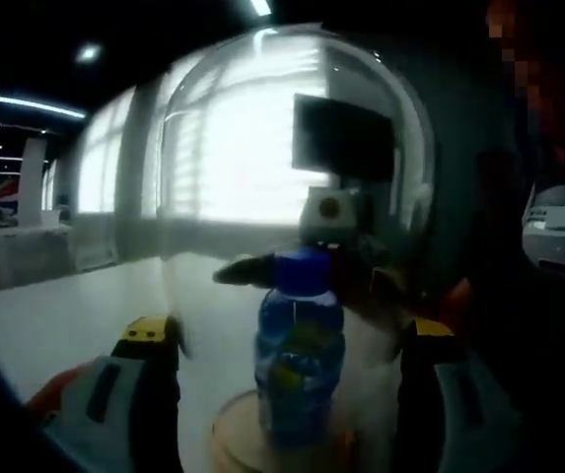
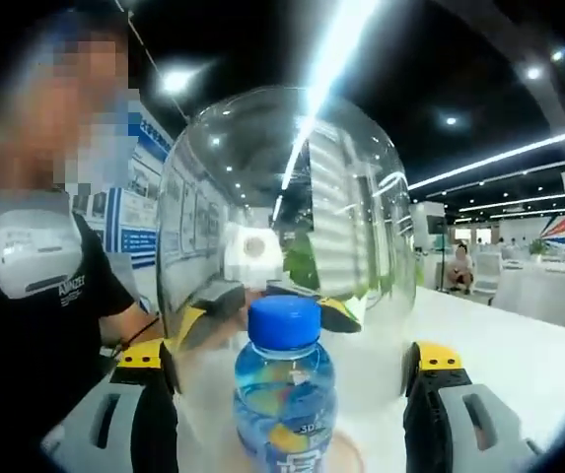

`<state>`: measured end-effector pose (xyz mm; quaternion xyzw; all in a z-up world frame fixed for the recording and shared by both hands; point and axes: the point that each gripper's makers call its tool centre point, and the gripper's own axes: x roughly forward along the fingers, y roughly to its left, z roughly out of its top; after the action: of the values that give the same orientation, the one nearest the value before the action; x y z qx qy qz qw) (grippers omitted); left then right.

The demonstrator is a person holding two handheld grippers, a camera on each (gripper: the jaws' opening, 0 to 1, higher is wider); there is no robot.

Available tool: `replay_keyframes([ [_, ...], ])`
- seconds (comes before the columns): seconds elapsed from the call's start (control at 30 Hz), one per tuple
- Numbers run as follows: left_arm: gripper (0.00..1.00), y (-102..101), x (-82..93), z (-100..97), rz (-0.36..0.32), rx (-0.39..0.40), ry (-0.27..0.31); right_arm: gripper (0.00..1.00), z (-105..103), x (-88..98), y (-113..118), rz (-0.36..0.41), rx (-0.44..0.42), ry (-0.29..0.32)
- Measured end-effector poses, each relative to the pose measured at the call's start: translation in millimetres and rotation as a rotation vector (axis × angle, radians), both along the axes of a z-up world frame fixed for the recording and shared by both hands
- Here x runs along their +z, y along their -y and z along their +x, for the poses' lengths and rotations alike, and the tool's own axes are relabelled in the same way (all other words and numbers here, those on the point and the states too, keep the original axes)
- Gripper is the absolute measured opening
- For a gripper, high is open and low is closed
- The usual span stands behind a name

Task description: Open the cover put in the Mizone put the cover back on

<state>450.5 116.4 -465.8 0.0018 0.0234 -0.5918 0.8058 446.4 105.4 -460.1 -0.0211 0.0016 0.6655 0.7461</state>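
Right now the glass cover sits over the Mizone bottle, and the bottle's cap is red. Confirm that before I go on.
Not quite. The bottle's cap is blue, not red; the right gripper view shows it plainly, and the left gripper view agrees. The rest stands as far as the views show: the glass cover encloses the Mizone bottle on its round base.

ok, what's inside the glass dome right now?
A blue-capped Mizone bottle stands upright inside the glass dome on a round wooden base. The bottle hides the base's centre.
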Motion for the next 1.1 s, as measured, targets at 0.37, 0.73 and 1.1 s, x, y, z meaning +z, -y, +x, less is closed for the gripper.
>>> replay_keyframes([
  [0.37,0.77,0.7,-9.5,-0.5,0.047,0.0,0.005,0.89,0.8,-16.3,-0.1,-0.064,0.008,0.002],
  [0.73,0.77,3.2,-27.6,3.8,0.089,-0.003,-0.027,0.88,3.1,-31.9,2.3,-0.122,0.006,-0.008],
  [1.1,0.78,0.2,-47.4,9.6,0.141,0.006,-0.055,0.88,9.0,-56.3,-1.5,-0.184,0.006,-0.013],
])
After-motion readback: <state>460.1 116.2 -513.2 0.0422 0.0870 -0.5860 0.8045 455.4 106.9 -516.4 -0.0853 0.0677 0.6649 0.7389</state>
